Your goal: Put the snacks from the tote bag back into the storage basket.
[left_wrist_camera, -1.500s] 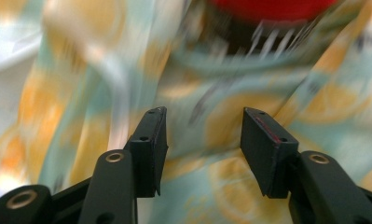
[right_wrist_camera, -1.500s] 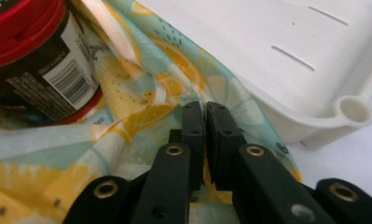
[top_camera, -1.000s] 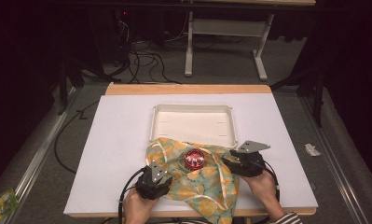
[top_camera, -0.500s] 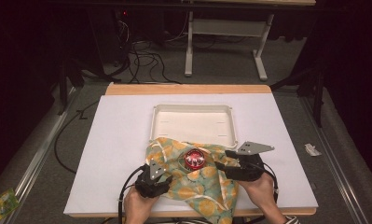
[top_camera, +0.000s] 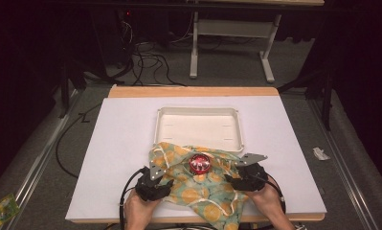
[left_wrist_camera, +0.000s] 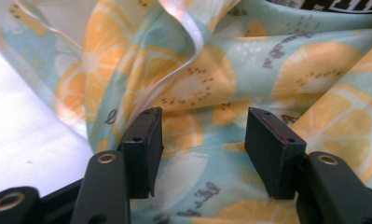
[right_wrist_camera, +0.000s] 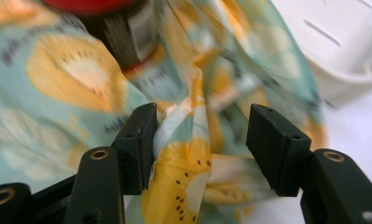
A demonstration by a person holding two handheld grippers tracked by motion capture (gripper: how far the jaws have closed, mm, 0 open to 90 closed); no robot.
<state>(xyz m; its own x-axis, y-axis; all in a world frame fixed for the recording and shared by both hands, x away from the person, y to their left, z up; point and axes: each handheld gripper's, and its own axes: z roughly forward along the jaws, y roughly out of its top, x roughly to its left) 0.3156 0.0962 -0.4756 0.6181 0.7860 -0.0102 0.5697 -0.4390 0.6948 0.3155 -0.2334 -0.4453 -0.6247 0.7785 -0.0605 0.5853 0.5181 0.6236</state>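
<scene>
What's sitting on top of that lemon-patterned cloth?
A dark jar with a red lid stands on the cloth, between the left gripper and the right gripper. White drawstrings lie across it. Whatever is beneath the cloth's folds is covered.

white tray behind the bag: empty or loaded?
Empty. The high view shows the white tray with a bare floor; the fruit-print drawstring bag and red-lidded jar lie in front of it.

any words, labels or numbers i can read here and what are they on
None can be read for sure.
Lemon-print cloth: small dark script between the fruit slices, too small and blurred to read.
Red-lidded jar: a label with print, blurred.
Black band at the top edge of the left gripper view: white lettering, cut off and unreadable.
White tray: no text visible.
</scene>
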